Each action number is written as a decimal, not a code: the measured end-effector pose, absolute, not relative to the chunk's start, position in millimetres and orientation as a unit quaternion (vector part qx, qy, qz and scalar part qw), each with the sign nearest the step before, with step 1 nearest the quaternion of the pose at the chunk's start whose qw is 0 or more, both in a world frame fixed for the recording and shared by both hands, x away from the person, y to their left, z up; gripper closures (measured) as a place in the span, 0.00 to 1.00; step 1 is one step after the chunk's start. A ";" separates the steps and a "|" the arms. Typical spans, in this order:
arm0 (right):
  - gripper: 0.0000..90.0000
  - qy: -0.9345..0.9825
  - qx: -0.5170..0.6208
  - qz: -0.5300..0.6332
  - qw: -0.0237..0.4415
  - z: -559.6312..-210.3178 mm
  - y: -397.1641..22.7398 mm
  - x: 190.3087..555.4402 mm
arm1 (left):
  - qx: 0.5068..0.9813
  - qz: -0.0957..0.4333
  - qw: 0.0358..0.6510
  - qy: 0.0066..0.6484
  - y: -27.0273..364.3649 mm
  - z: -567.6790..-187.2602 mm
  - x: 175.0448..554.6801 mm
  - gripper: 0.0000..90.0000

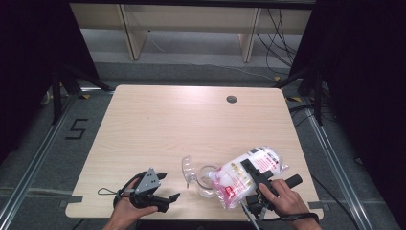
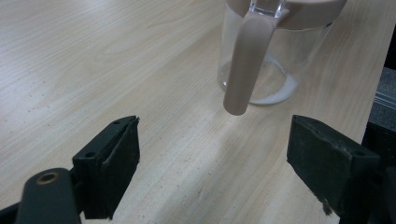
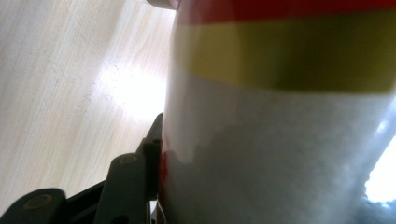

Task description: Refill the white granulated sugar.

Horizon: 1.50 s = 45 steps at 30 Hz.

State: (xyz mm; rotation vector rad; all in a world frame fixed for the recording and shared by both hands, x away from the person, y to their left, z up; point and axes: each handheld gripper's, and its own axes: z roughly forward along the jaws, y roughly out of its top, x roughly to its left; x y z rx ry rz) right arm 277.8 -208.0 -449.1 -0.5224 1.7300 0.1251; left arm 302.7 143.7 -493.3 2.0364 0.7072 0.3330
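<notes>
A clear pitcher [image 1: 207, 184] with a beige handle [image 2: 245, 65] stands near the table's front edge, its lid [image 1: 187, 167] flipped up to the left. A little white powder [image 2: 280, 95] lies in its bottom. A plastic bag [image 1: 232, 182] of white powder with red print leans over the pitcher's right side. My right gripper [image 1: 249, 168] is shut on this bag [image 3: 280, 140], and one finger [image 3: 150, 154] presses its side. My left gripper [image 1: 167, 187] rests open left of the pitcher [image 2: 275, 60], its jaws wide apart [image 2: 215, 140] and the handle just beyond them.
The wooden table [image 1: 191, 120] has a round cable hole [image 1: 231, 99] at the back right. Its front edge runs just below both hands. Black stands [image 1: 60, 91] flank the table, and cables trail on the floor at the right.
</notes>
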 end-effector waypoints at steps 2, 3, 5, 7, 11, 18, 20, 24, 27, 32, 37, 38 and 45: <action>0.58 0.749 -0.243 0.034 0.616 -445.6 -207.5 277.6 | 0.828 0.136 0.462 0.288 143.7 -493.3 302.7 0.19; 0.58 0.747 -0.245 0.036 0.617 -445.5 -207.3 277.7 | 0.828 0.135 0.462 0.288 143.7 -493.3 302.7 0.19; 0.58 0.750 -0.245 0.030 0.614 -444.5 -206.8 277.4 | 0.830 0.139 0.457 0.289 143.9 -492.9 302.5 0.19; 0.58 0.746 -0.251 0.023 0.616 -444.5 -206.8 277.8 | 0.827 0.138 0.463 0.290 143.0 -493.9 302.4 0.19; 0.58 0.745 -0.250 0.021 0.618 -445.1 -205.5 277.4 | 0.826 0.136 0.464 0.291 142.6 -493.9 302.4 0.19; 0.58 0.747 -0.253 0.015 0.615 -444.6 -205.4 278.4 | 0.825 0.136 0.464 0.291 142.6 -494.1 302.3 0.19; 0.58 0.740 -0.265 0.013 0.619 -443.4 -204.3 279.6 | 0.826 0.136 0.464 0.291 142.4 -494.1 302.4 0.19; 0.58 0.744 -0.258 0.012 0.616 -444.1 -205.2 278.6 | 0.825 0.135 0.464 0.292 142.6 -494.2 302.4 0.19; 0.59 0.742 -0.257 0.015 0.619 -444.6 -205.2 278.6 | 0.825 0.136 0.464 0.292 142.5 -494.2 302.4 0.19; 0.59 0.738 -0.262 0.013 0.622 -444.1 -204.4 278.9 | 0.825 0.134 0.465 0.290 142.3 -494.6 302.8 0.19; 0.59 0.741 -0.262 0.004 0.618 -443.9 -204.9 278.7 | 0.826 0.135 0.465 0.288 142.9 -494.3 303.3 0.19; 0.59 0.740 -0.266 0.003 0.618 -444.0 -204.9 279.0 | 0.829 0.138 0.459 0.288 143.9 -494.1 303.7 0.19; 0.59 0.732 -0.278 0.005 0.623 -442.7 -204.9 280.2 | 0.827 0.136 0.463 0.289 143.1 -494.5 303.4 0.19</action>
